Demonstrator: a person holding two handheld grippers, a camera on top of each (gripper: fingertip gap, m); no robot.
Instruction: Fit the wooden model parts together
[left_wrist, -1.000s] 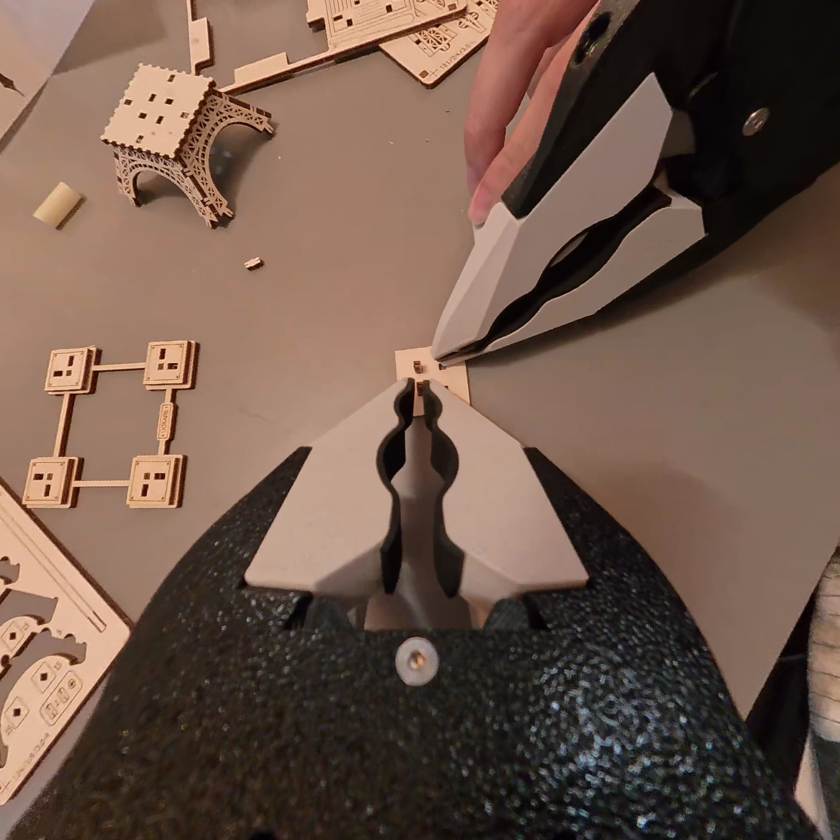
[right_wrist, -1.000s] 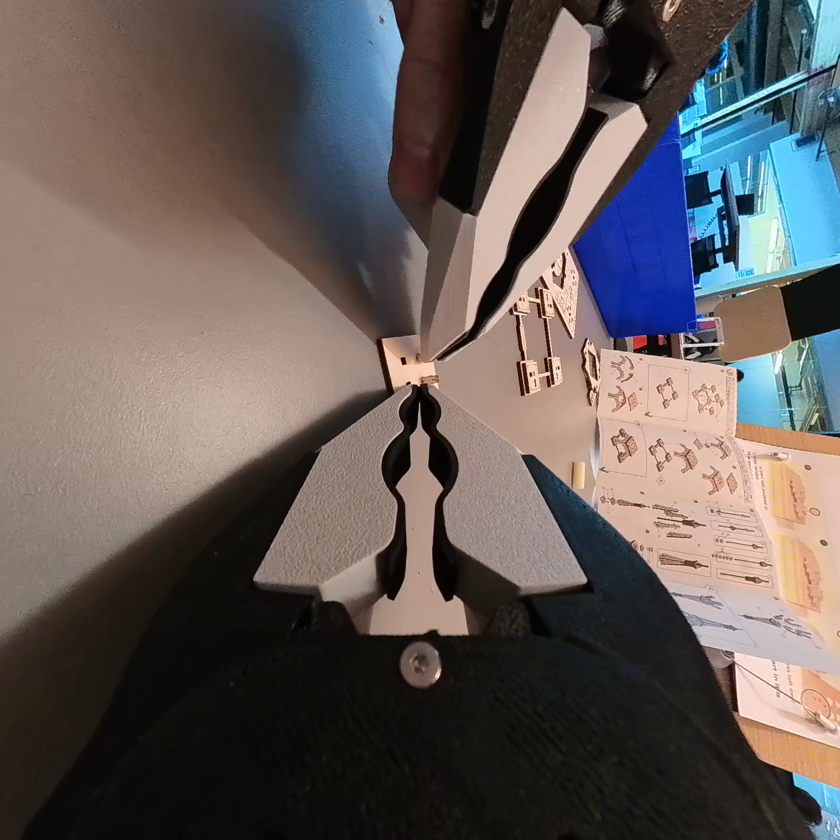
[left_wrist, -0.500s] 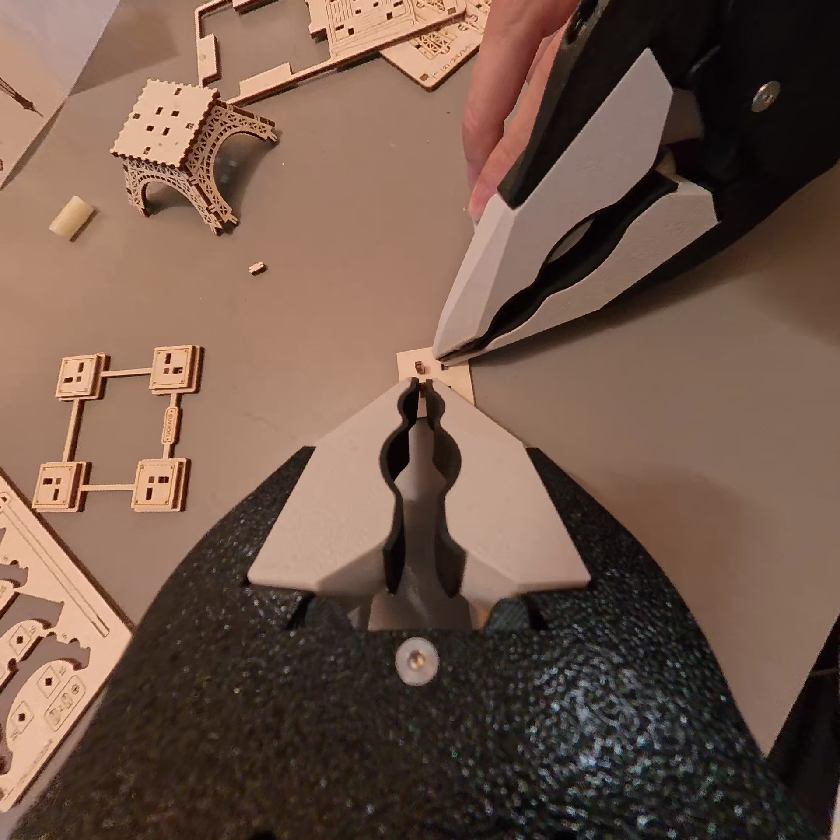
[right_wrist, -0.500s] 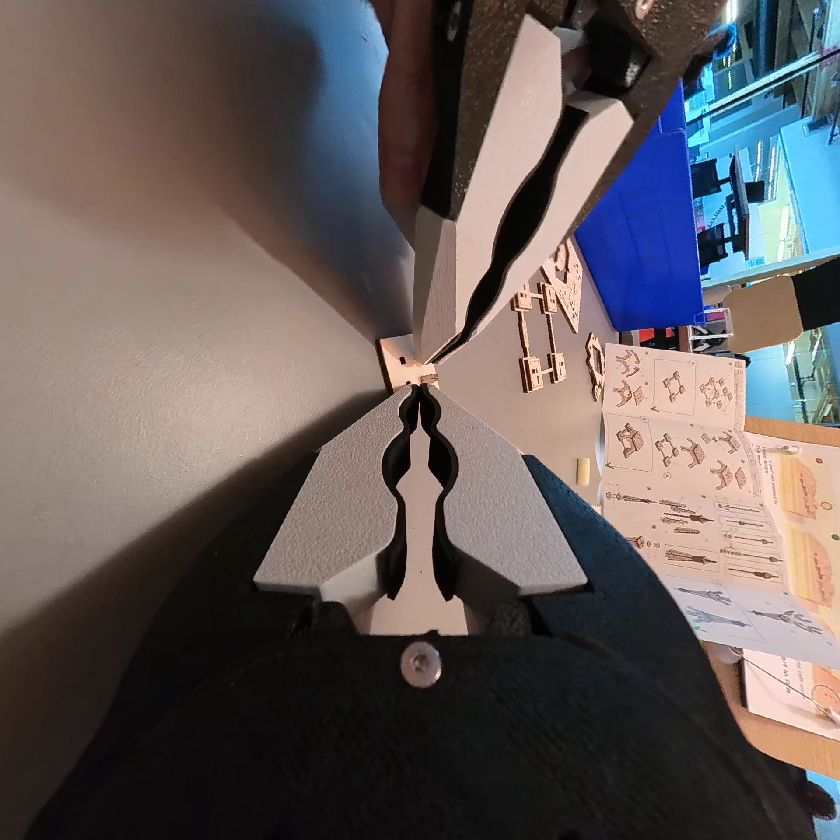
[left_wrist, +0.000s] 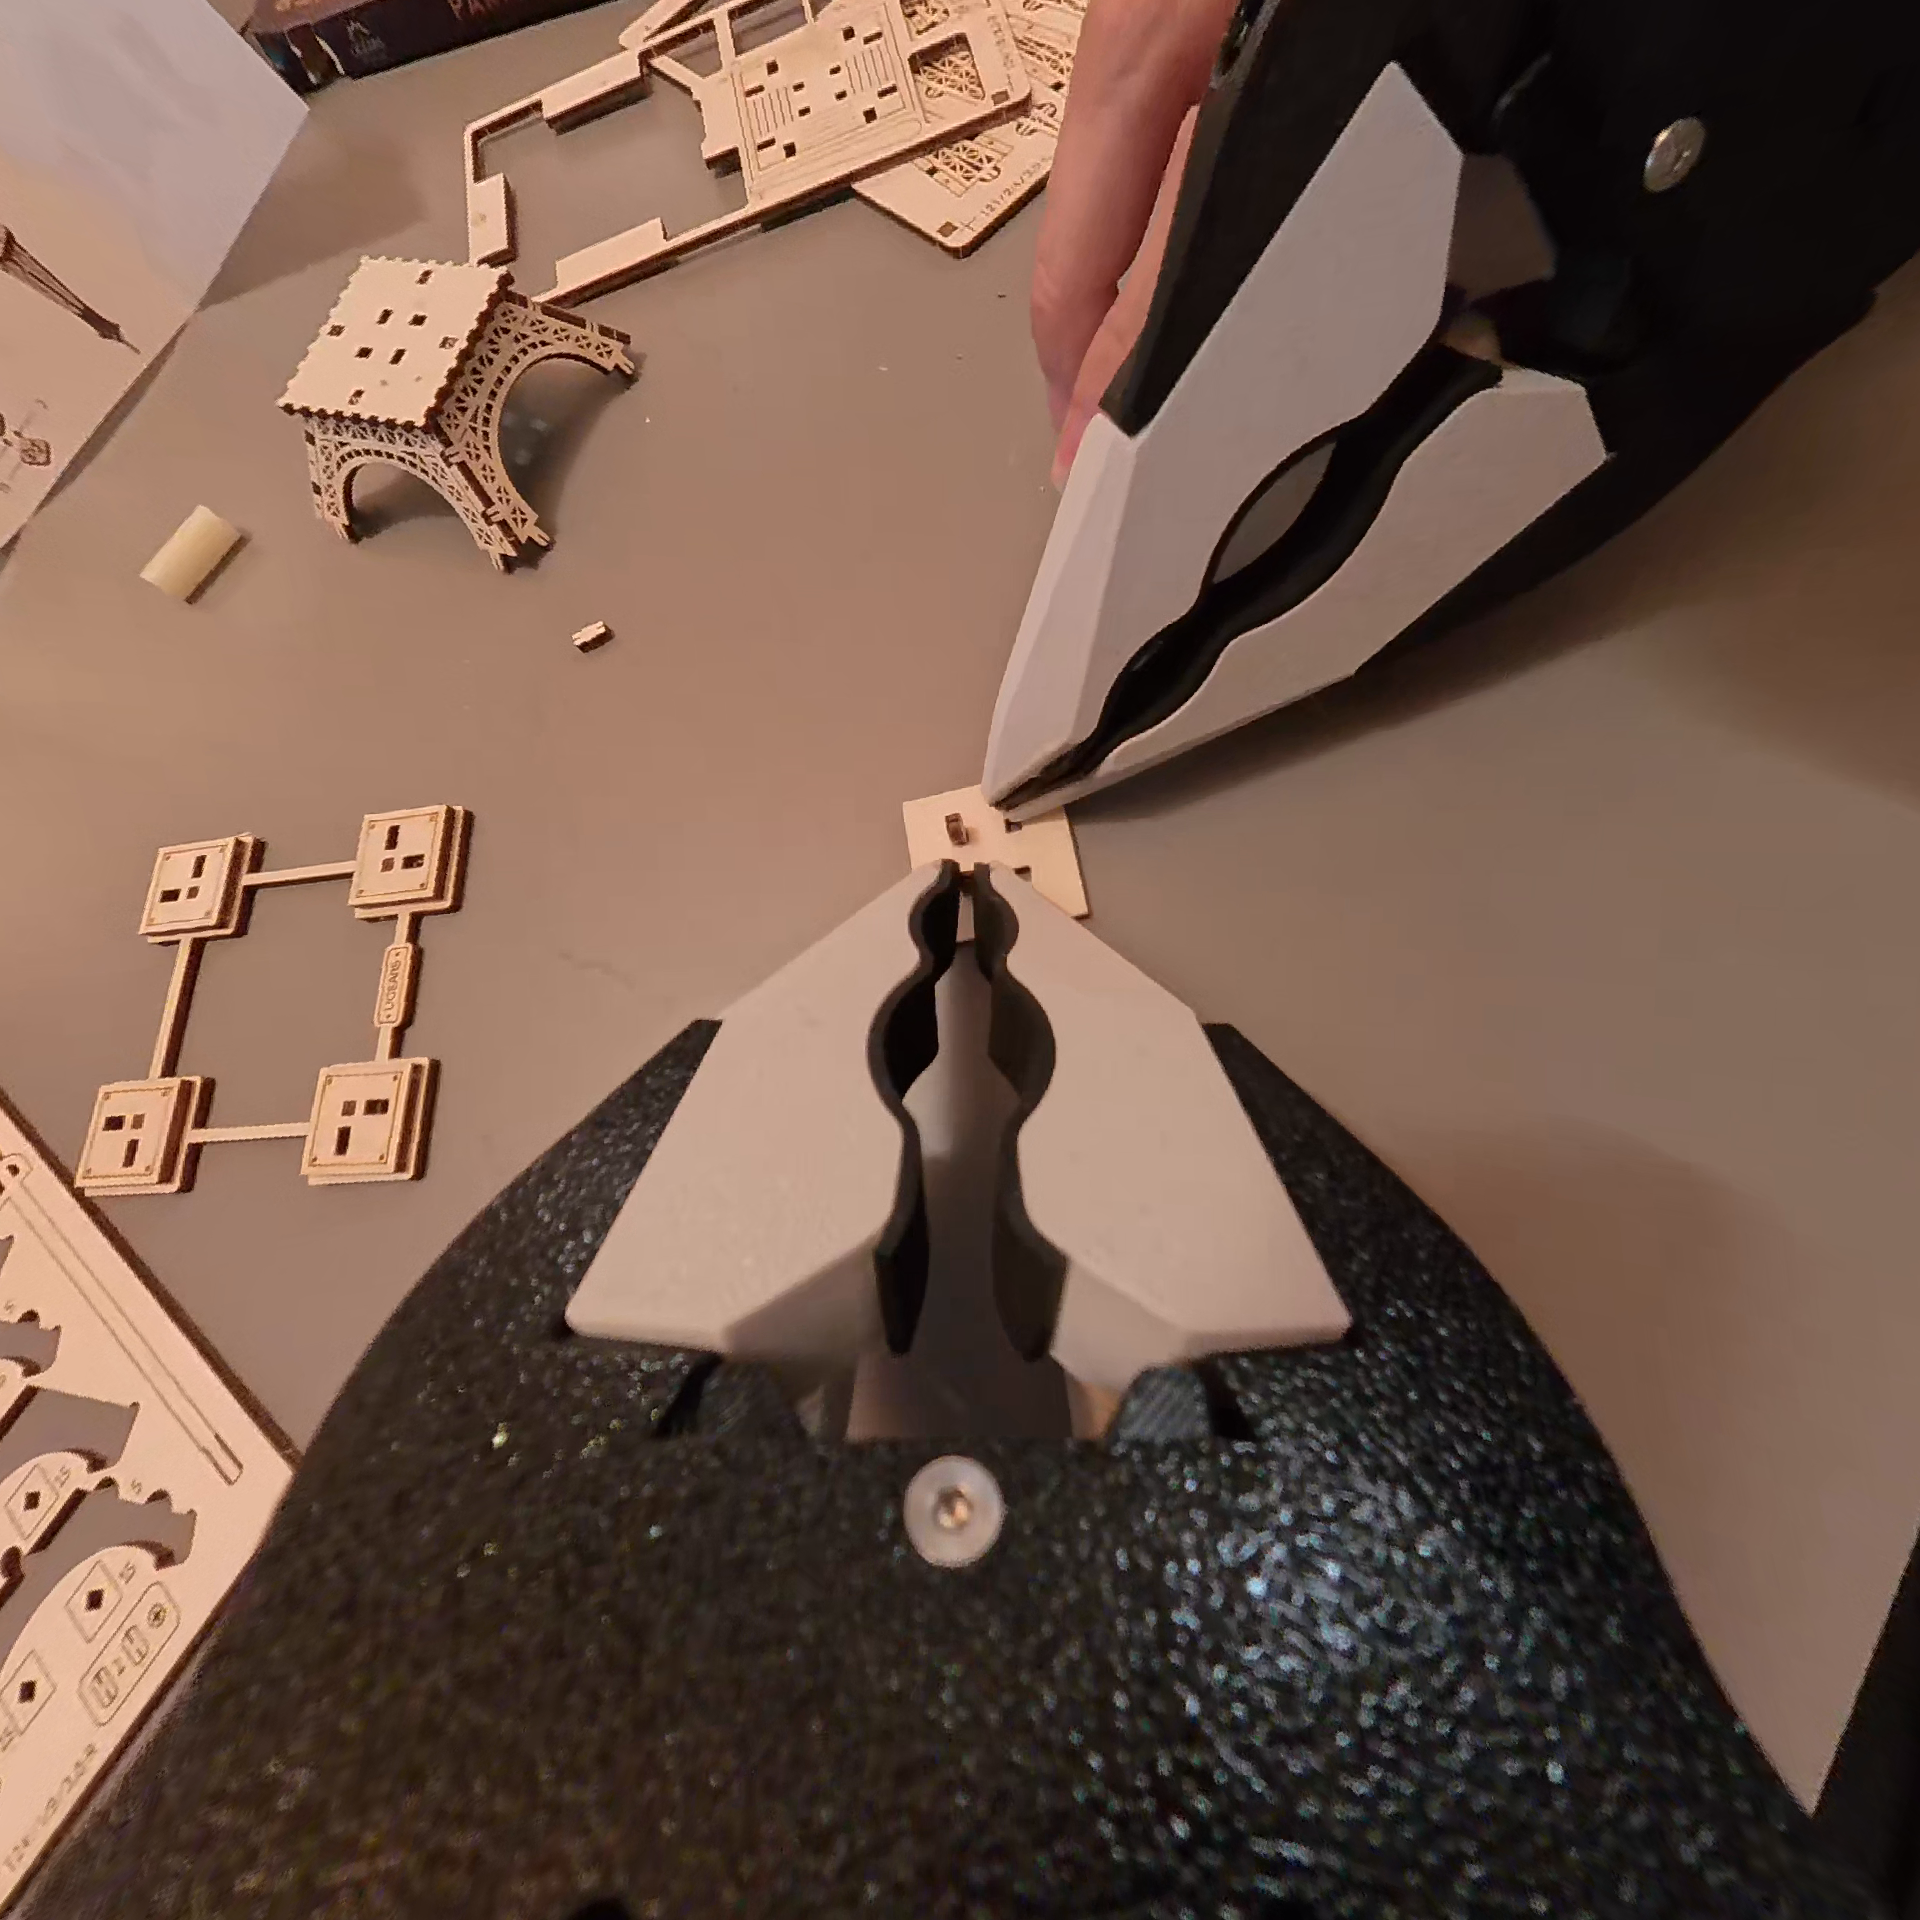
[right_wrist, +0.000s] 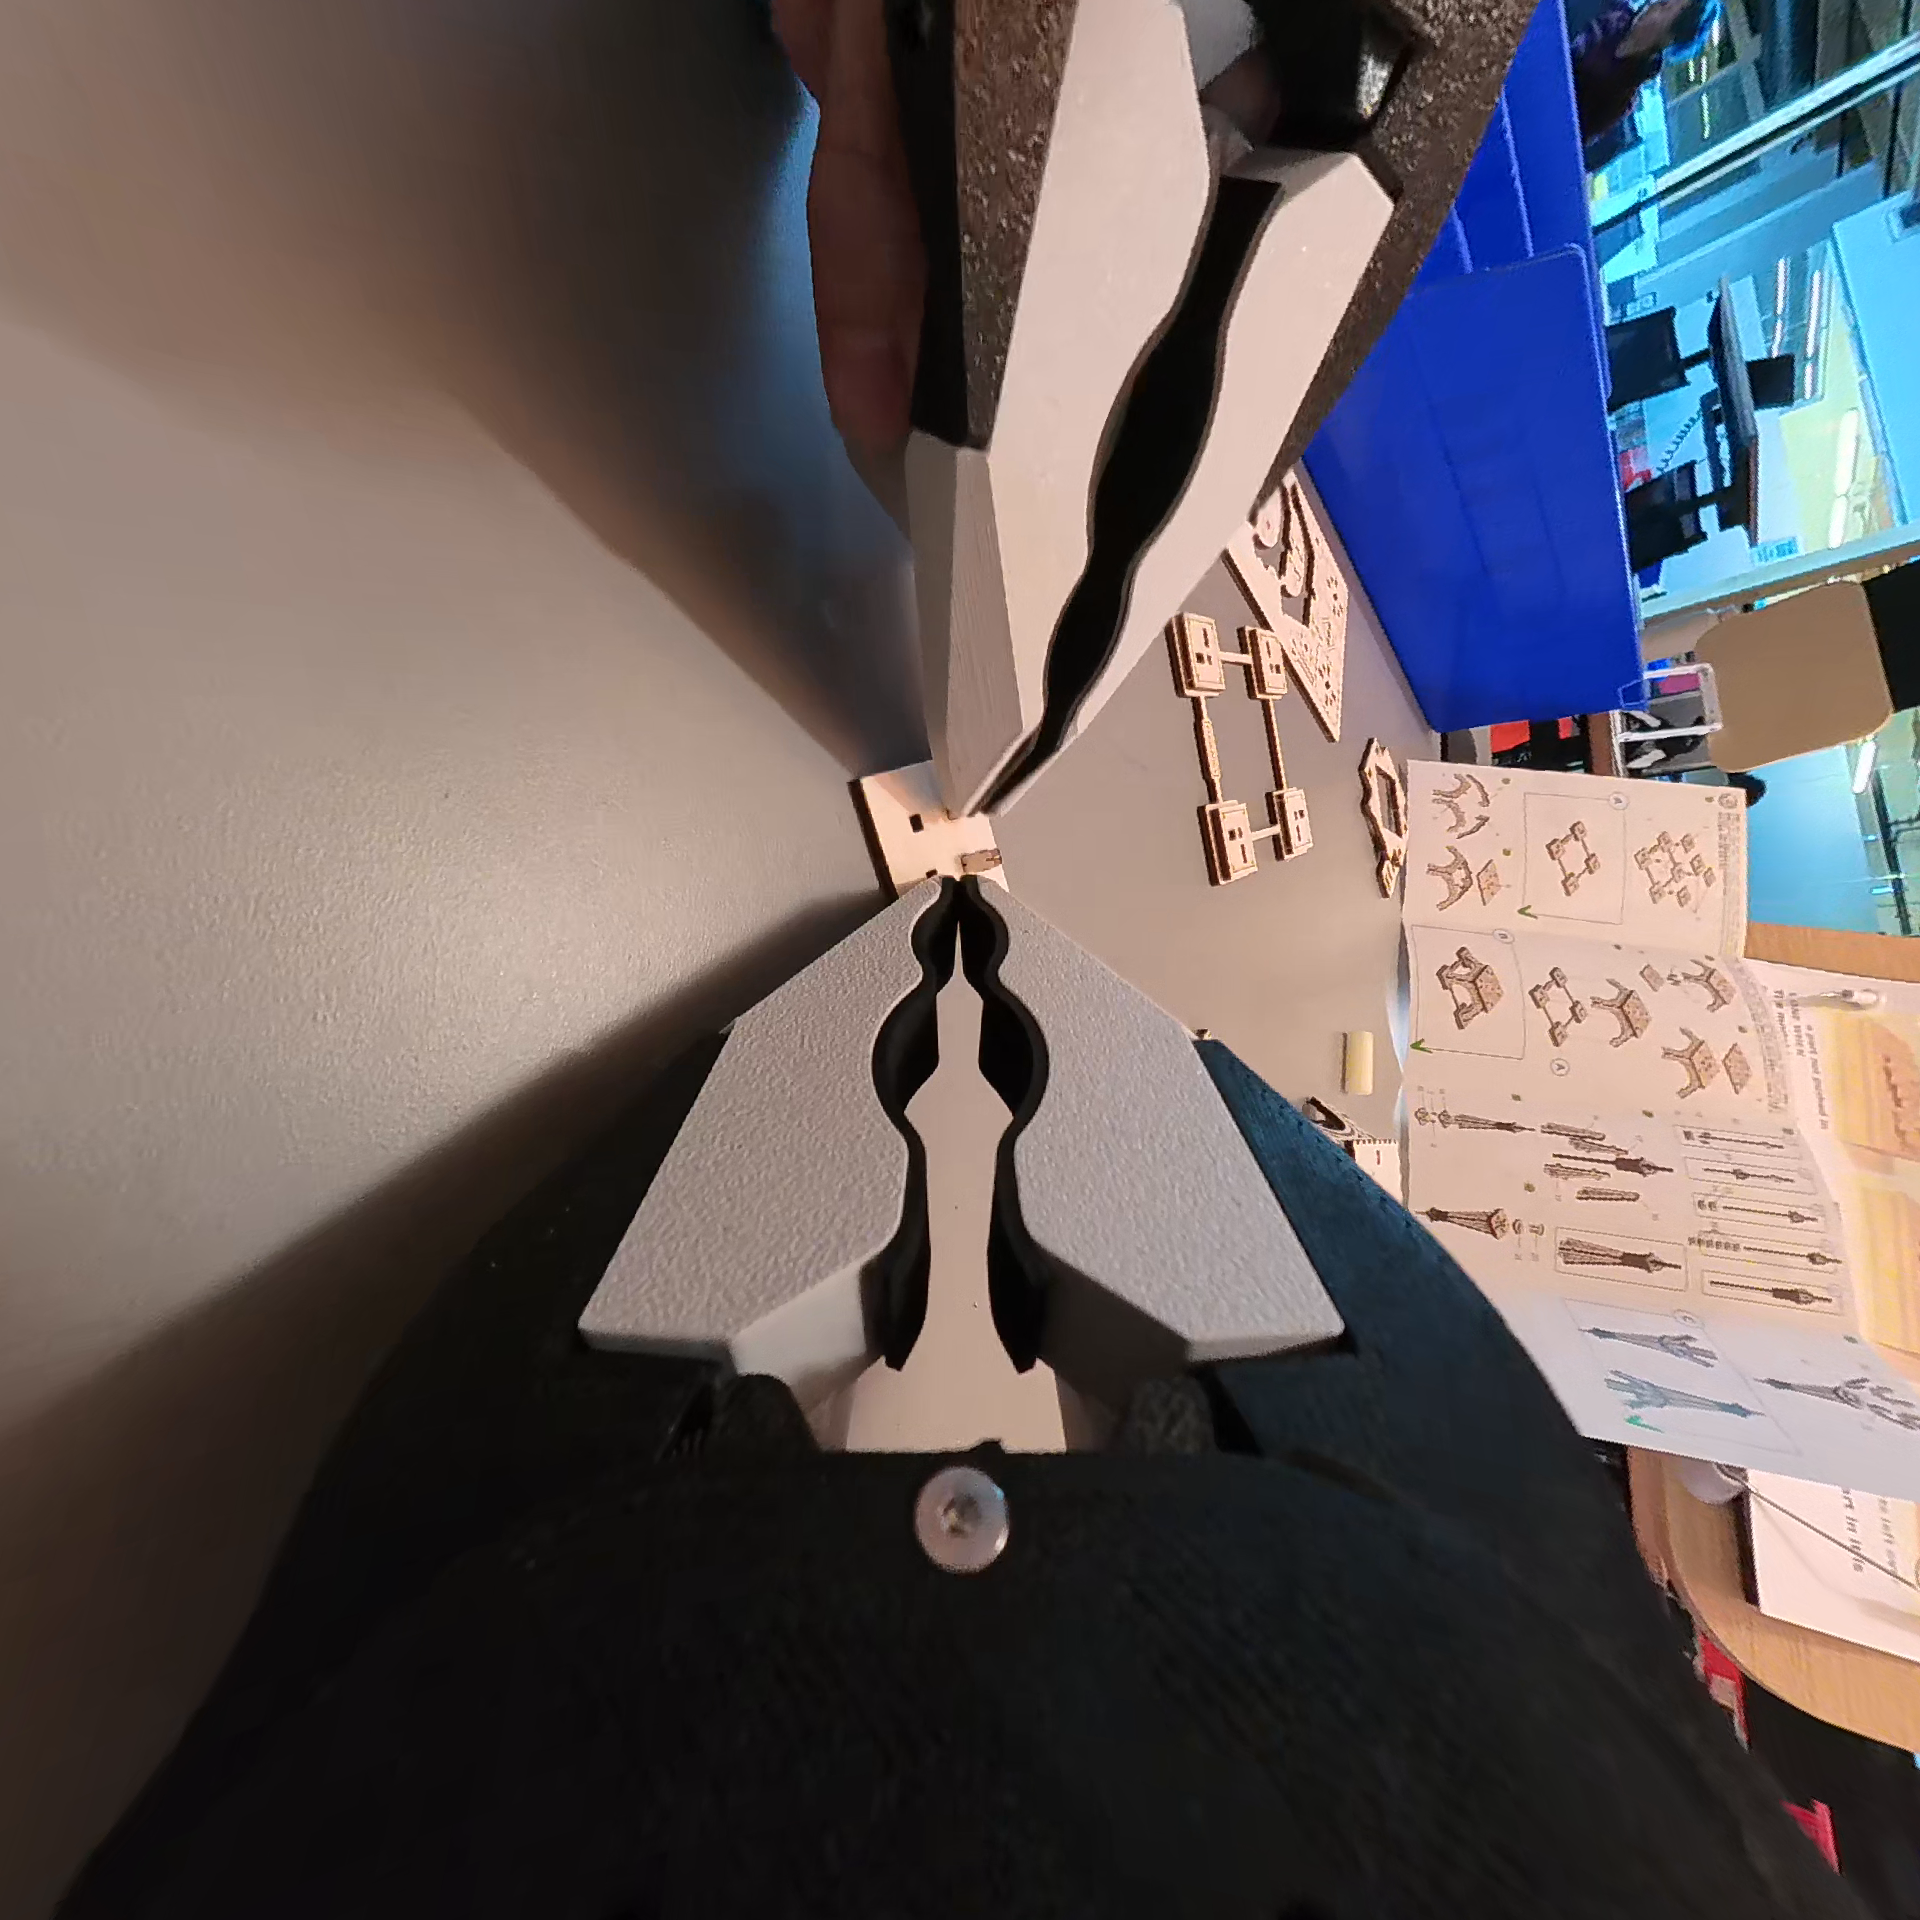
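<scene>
A small square wooden plate (left_wrist: 1039, 868) lies flat on the grey table, with a tiny peg (left_wrist: 954, 828) standing in it. My left gripper (left_wrist: 971, 875) has its jaws closed at the plate's near edge, apparently pinching a second tiny peg. My right gripper (left_wrist: 1006, 802) comes in from the upper right, shut, with its tips resting on the plate's far side. In the right wrist view the plate (right_wrist: 904, 836) sits between my right gripper (right_wrist: 958, 883) and the left gripper (right_wrist: 971, 812). The standing peg (right_wrist: 982, 858) shows there too.
A wooden tower base (left_wrist: 447, 405), a four-square frame (left_wrist: 291, 997), a loose peg (left_wrist: 590, 636) and a cream cylinder (left_wrist: 192, 551) lie to the left. Part sheets (left_wrist: 831, 104) lie at the back. An instruction sheet (right_wrist: 1610, 1091) and a blue bin (right_wrist: 1475, 468) lie beyond. The tips of both grippers are at nearly the same place. Both grippers' tips are roughly 15 cm from the wooden tower base (left_wrist: 447, 405).
Both grippers stay shut at the plate. The left wrist view has shifted a little, so the tower base and frame sit slightly lower and further right in it.
</scene>
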